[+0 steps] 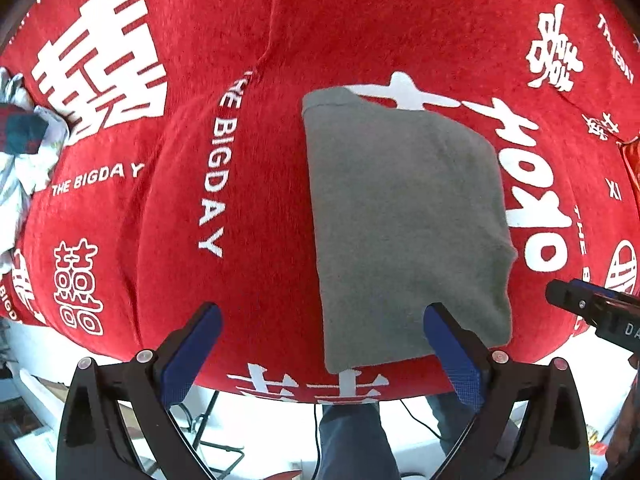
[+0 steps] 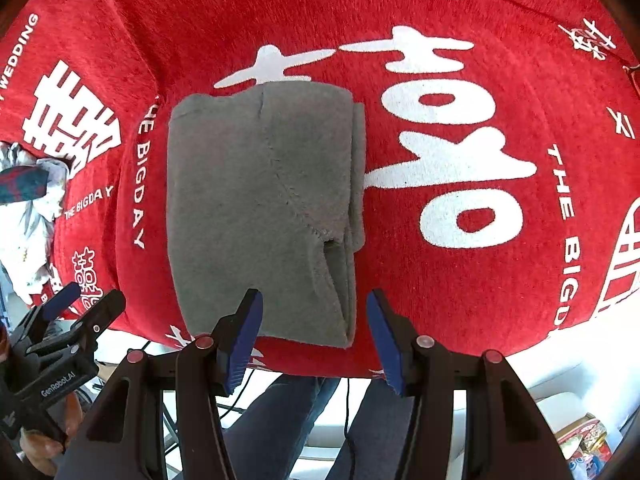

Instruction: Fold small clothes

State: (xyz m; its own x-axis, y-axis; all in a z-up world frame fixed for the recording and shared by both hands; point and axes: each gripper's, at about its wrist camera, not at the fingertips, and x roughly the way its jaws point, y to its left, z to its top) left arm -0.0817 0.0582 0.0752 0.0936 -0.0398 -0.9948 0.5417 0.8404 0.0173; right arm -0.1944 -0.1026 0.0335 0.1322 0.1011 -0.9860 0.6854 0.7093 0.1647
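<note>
A grey garment [image 1: 404, 220] [image 2: 260, 208] lies folded into a tall rectangle on the red cloth [image 1: 260, 20] [image 2: 460, 320] with white lettering. Its near edge is close to the table's front edge. My left gripper [image 1: 323, 314] hovers above the garment's near-left corner. Its jaws are wide open and empty, and the blue pads [image 1: 192, 356] touch nothing. My right gripper [image 2: 315, 300] hangs over the near-right corner, open about half way and holding nothing. In the right wrist view the left gripper [image 2: 94, 298] shows at the lower left. A tip of the right gripper [image 1: 564, 294] enters the left wrist view at the right edge.
A pile of other clothes [image 1: 20, 140] [image 2: 32, 188], white and dark plaid, sits at the left edge of the red cloth. The table's front edge runs just beyond my fingers. The person's legs [image 1: 352, 432] [image 2: 280, 412] and cables on the floor show below it.
</note>
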